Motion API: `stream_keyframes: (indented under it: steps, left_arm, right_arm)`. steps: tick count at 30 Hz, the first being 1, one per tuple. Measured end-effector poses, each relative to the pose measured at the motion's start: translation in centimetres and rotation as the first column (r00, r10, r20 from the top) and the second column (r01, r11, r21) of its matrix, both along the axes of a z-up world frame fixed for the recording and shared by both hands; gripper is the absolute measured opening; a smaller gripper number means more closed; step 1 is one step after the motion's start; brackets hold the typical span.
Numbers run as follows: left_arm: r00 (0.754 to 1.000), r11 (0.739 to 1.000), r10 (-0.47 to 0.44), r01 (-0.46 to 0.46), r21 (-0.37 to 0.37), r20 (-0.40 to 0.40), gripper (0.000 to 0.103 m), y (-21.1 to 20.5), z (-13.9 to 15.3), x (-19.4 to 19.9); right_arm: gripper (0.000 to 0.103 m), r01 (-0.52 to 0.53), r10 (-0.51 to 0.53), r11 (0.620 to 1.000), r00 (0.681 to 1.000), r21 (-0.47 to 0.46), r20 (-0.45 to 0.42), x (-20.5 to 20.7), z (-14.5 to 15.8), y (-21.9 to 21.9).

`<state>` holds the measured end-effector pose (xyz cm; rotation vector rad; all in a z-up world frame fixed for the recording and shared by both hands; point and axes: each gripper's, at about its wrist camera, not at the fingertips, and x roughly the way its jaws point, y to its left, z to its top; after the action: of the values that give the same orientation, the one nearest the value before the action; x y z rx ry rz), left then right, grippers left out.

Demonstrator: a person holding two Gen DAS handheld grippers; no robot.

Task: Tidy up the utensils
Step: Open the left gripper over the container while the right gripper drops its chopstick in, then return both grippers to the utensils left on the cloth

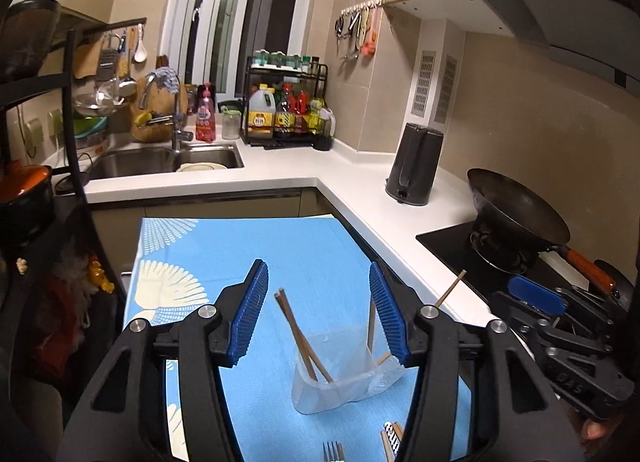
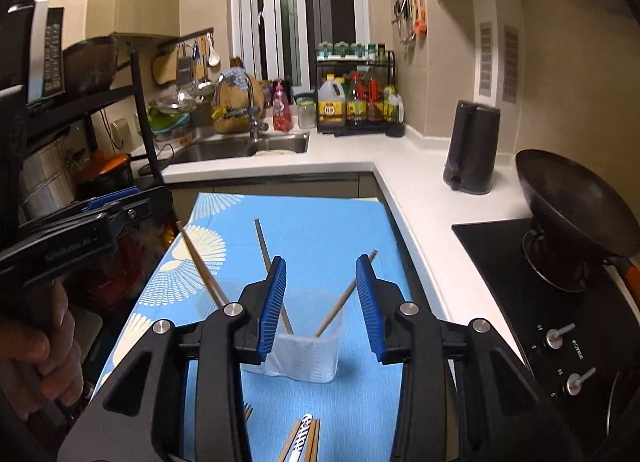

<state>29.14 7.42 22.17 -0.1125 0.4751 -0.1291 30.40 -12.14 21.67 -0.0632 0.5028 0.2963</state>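
A clear plastic cup [image 1: 344, 382] [image 2: 298, 354] stands on the blue mat [image 1: 248, 254] [image 2: 320, 221], with several wooden chopsticks [image 1: 298, 332] [image 2: 202, 266] leaning out of it. My left gripper [image 1: 317, 264] hovers open just above and in front of the cup, nothing pressed between its blue pads. My right gripper [image 2: 321, 260] is also open over the same cup, its pads clear of the sticks. Close below the grippers lie a fork [image 1: 334, 452] [image 2: 248, 410] and a wrapped pair of chopsticks [image 1: 391, 438] [image 2: 304, 438].
White L-shaped counter [image 1: 352, 181] behind and right of the mat, with a black kettle [image 1: 416, 163], a wok [image 1: 516, 209] on the hob, a sink [image 1: 160, 159] and a bottle rack [image 1: 288, 109]. A dark shelf unit [image 2: 80, 101] stands at the left.
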Motion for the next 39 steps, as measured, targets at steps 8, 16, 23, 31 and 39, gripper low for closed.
stream_keyframes:
  steps: [8,16,23,31,39]
  left_arm:
    - [0.999,1.000,-0.022,0.021,0.019,0.023,0.020,-0.3,-2.4,-7.5]
    - [0.999,0.999,-0.044,0.043,-0.018,-0.029,0.014,-0.3,-9.6,-14.2]
    - [0.997,0.999,-0.010,0.012,0.029,-0.079,0.012,-1.6,-15.4,-18.0]
    - [0.986,1.000,0.009,-0.008,0.004,-0.167,0.012,-3.2,-20.7,-20.8]
    - [0.978,0.999,0.034,-0.037,-0.010,-0.207,0.012,-3.5,-22.8,-20.3]
  right_arm:
    - [0.033,0.021,-0.025,0.997,0.998,0.078,0.050,-7.7,-2.0,-3.4]
    - [0.002,0.001,0.001,0.992,1.000,0.129,-0.018,-12.9,-8.9,-4.6]
    - [0.005,0.000,0.004,0.997,0.999,0.078,-0.054,-16.6,-15.0,-4.2]
    - [0.005,0.004,0.001,0.999,0.993,0.039,-0.122,-19.0,-21.1,-4.8]
    - [0.006,-0.005,0.008,1.000,0.988,0.022,-0.156,-19.1,-23.0,-4.6]
